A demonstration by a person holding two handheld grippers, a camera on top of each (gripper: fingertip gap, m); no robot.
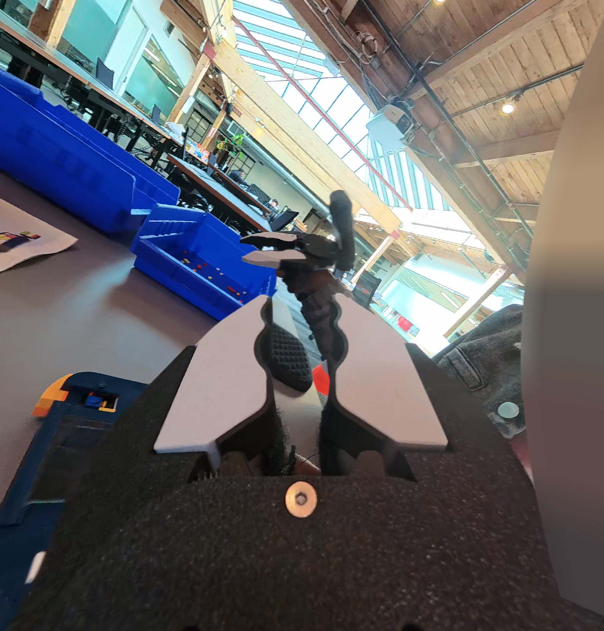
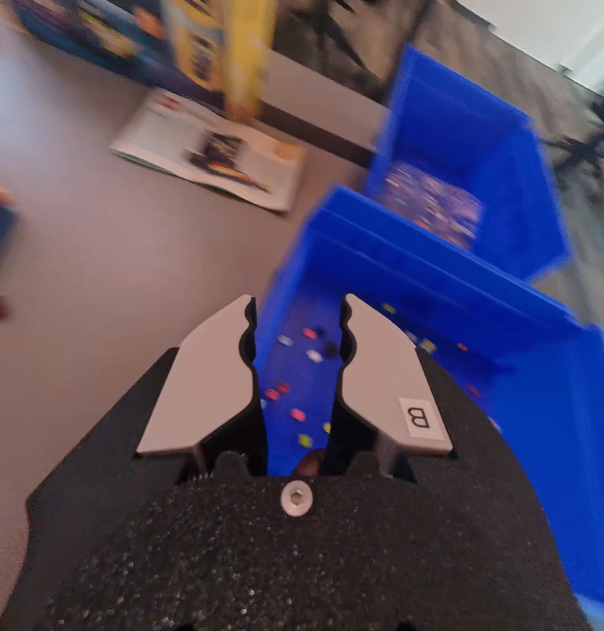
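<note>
Right gripper (image 2: 297,307), jaws parted and empty, hovers lower centre over the blue bin (image 2: 430,273) of small bricks (image 2: 297,413); left gripper (image 1: 302,307) likewise parted, empty.

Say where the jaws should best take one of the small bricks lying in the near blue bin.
Probably from above, through the open top of the near blue bin. The small bricks lie flat and scattered on its floor, so pinch one across its short sides. The right gripper is open.

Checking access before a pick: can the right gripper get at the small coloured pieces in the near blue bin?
Probably yes. The right gripper is open and points into the near blue bin, whose top is open; nothing lies between it and the small coloured pieces. Motion blur hides finer detail.
</note>
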